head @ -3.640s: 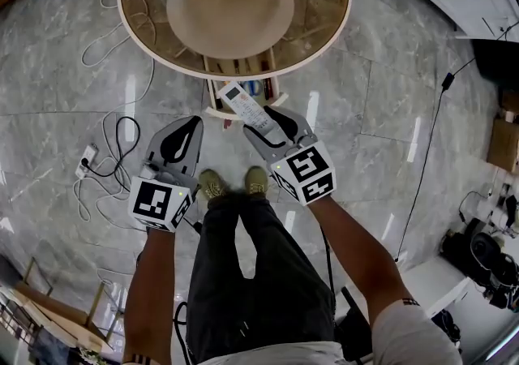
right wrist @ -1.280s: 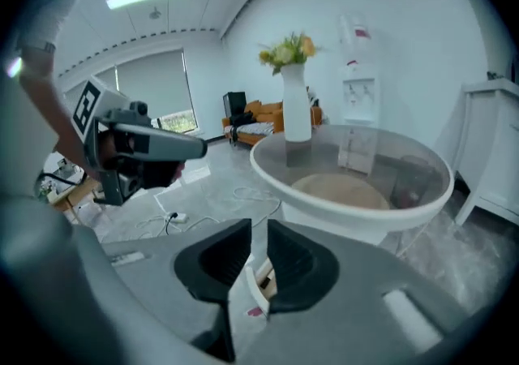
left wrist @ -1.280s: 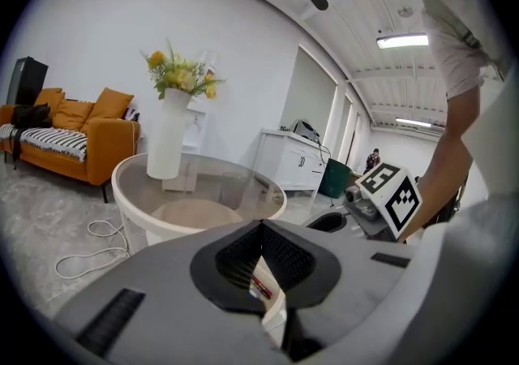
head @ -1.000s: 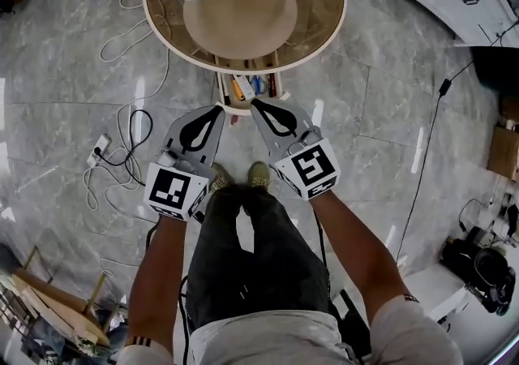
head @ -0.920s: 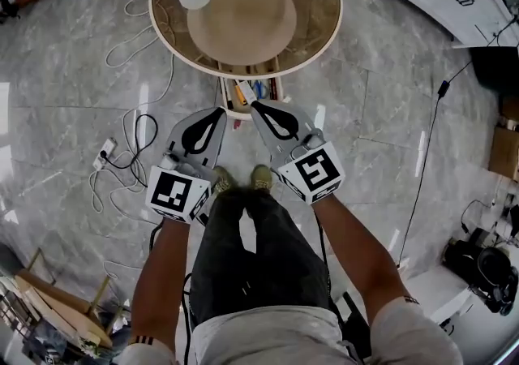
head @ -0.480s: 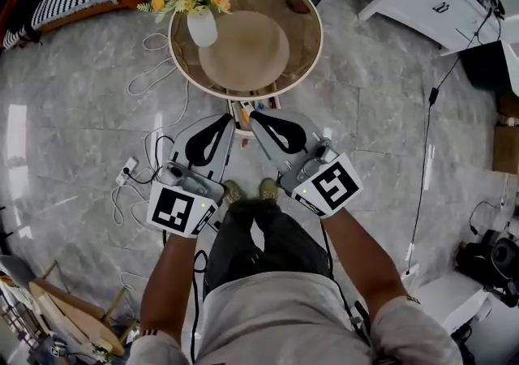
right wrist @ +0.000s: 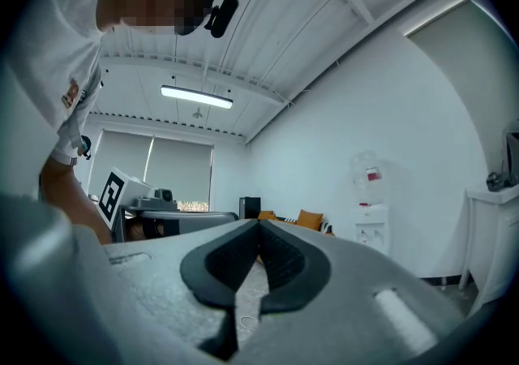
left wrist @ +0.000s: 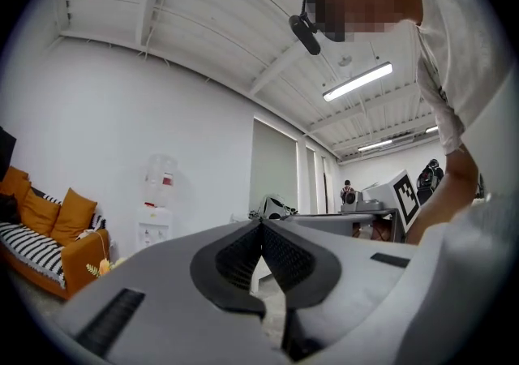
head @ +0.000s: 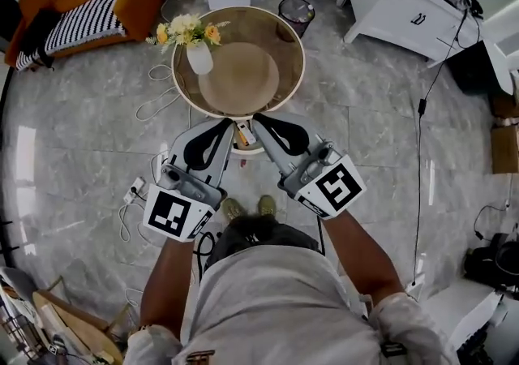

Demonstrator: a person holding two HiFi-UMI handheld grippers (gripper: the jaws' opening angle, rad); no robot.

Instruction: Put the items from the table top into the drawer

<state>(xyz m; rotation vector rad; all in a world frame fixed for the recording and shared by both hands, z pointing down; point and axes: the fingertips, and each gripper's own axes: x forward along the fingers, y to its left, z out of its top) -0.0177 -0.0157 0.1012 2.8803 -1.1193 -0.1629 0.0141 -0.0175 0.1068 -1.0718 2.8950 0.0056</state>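
In the head view, the round table [head: 289, 34] bears a vase of flowers [head: 197, 54] and a round tan mat [head: 240, 76]. The drawer [head: 245, 148] juts open from the table's near edge, with small items [head: 243, 135] lying inside it. The left gripper [head: 226, 122] and the right gripper [head: 257, 118] are held either side of that drawer, tips at the table's near rim. In the left gripper view, the left gripper [left wrist: 261, 226] has its jaws pressed together, empty. In the right gripper view, the right gripper [right wrist: 259, 226] is likewise closed on nothing.
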